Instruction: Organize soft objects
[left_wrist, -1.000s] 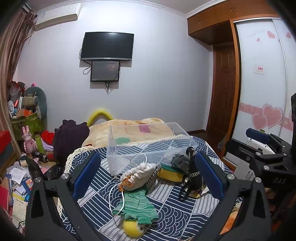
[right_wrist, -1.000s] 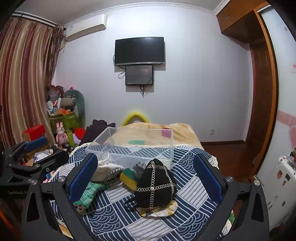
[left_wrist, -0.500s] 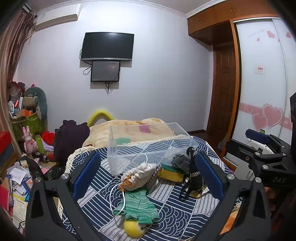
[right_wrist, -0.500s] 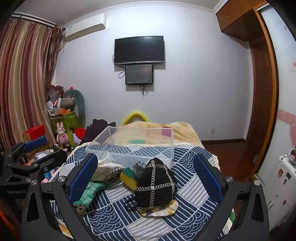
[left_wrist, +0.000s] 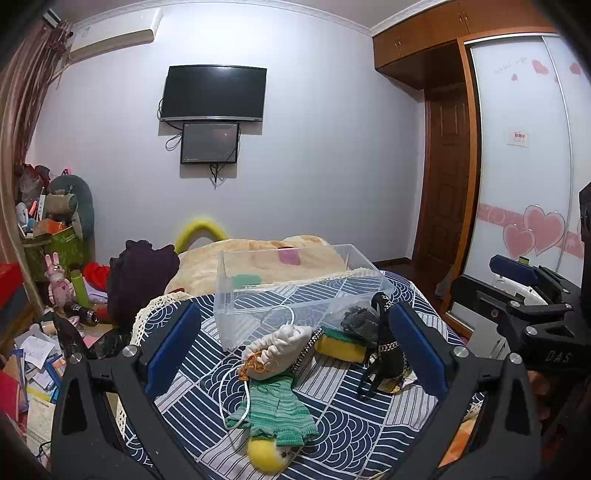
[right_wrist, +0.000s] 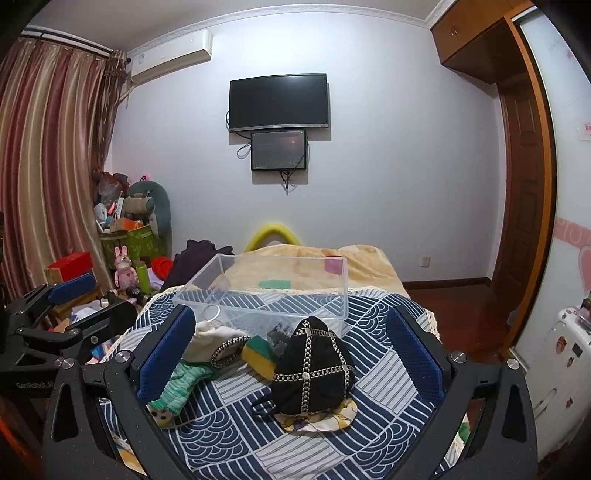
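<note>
Both wrist views face the bed (left_wrist: 354, 435), left view nearer.

Left hand-held gripper (left_wrist: 295, 354) held level, blue-padded fingers spread wide, nothing between them. Right hand-held gripper (right_wrist: 291, 358) likewise level, fingers wide apart, gripping nothing. Both side by side, facing forward.

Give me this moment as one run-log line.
left hand-held gripper: open, empty | right hand-held gripper: open, empty | clear bin: empty | sponge, black pouch: on bed

Even, soft indoor light, faint shadows; sharp focus; strong fisheye bending, dark vignette at corners
</note>
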